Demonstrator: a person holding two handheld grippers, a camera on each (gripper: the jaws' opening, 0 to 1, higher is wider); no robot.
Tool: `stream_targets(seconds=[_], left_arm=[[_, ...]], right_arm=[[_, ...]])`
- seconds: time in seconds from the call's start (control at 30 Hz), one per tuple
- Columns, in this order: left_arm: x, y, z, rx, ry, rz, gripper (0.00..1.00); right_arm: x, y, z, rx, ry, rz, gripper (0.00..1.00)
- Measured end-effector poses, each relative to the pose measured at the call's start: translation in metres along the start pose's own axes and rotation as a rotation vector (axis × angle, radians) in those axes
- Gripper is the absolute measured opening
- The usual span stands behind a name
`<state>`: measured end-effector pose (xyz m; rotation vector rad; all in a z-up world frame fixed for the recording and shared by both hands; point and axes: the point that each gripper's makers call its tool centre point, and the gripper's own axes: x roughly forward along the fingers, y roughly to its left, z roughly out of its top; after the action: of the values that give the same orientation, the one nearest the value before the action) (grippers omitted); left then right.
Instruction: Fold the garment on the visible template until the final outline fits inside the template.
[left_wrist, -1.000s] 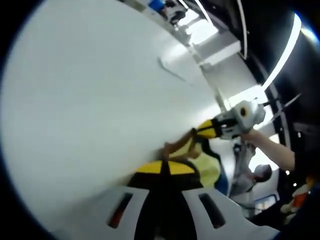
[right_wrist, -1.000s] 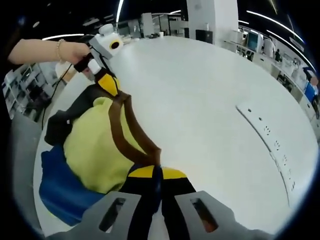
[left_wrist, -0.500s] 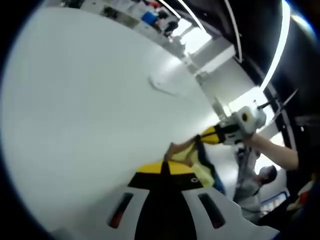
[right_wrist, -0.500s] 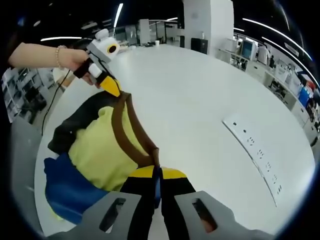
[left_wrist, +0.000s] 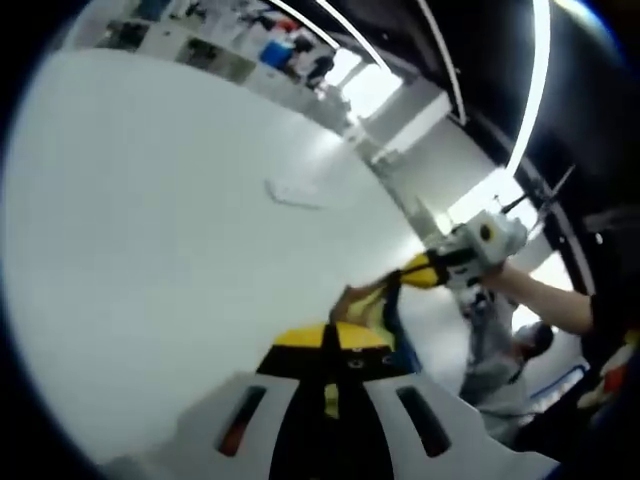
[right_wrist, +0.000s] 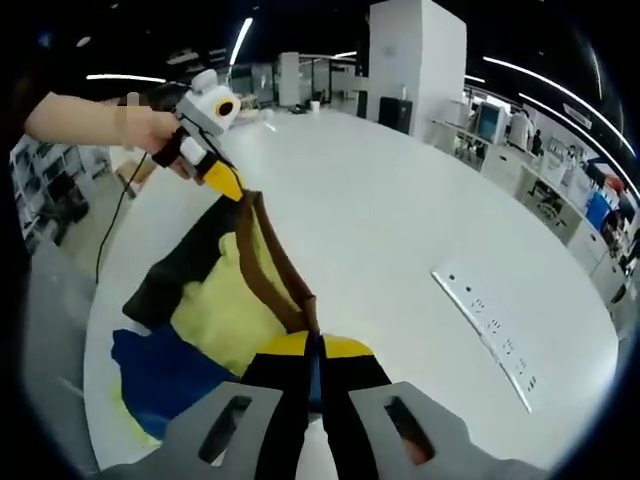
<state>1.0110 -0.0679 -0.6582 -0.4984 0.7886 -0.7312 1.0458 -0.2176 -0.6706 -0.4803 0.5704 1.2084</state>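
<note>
The garment (right_wrist: 215, 310) is yellow, with blue, black and brown parts. It hangs in the air over the white tabletop (right_wrist: 400, 230), stretched between the two grippers.

The right gripper (right_wrist: 313, 350) has its fingers pinched tight on the brown edge of the cloth. The left gripper (right_wrist: 225, 180), seen far off in the right gripper view, pinches the other end of that brown edge. In the left gripper view its own fingers (left_wrist: 300, 340) are closed too, with yellow cloth just past them.

I can't see a template anywhere, so the cloth could land in the wrong spot. If one pinch slips, that end drops and bunches up. The low blue part hangs near the tabletop's edge, so I think it could slide off.
</note>
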Motion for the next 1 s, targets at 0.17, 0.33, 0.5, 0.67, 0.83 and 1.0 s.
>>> stream_targets(seconds=[0.17, 0.33, 0.5, 0.67, 0.83, 1.0], left_arm=[[-0.013, -0.025, 0.003, 0.036, -0.023, -0.033, 0.00], [-0.023, -0.042, 0.004, 0.058, -0.043, -0.051, 0.00], [-0.033, -0.056, 0.005, 0.086, -0.056, -0.062, 0.00], [-0.039, -0.069, 0.004, 0.093, -0.072, -0.072, 0.00], [-0.042, -0.079, 0.004, 0.091, -0.083, -0.085, 0.00], [-0.049, -0.093, 0.007, 0.092, -0.110, -0.101, 0.00]], right_arm=[[-0.022, 0.015, 0.016, -0.005, -0.058, -0.028, 0.03], [-0.043, 0.028, 0.028, 0.005, -0.112, -0.058, 0.03], [-0.060, 0.037, 0.035, 0.007, -0.147, -0.086, 0.03], [-0.077, 0.043, 0.040, 0.006, -0.175, -0.112, 0.03], [-0.089, 0.050, 0.045, 0.009, -0.198, -0.126, 0.03], [-0.103, 0.060, 0.053, 0.007, -0.226, -0.141, 0.03]])
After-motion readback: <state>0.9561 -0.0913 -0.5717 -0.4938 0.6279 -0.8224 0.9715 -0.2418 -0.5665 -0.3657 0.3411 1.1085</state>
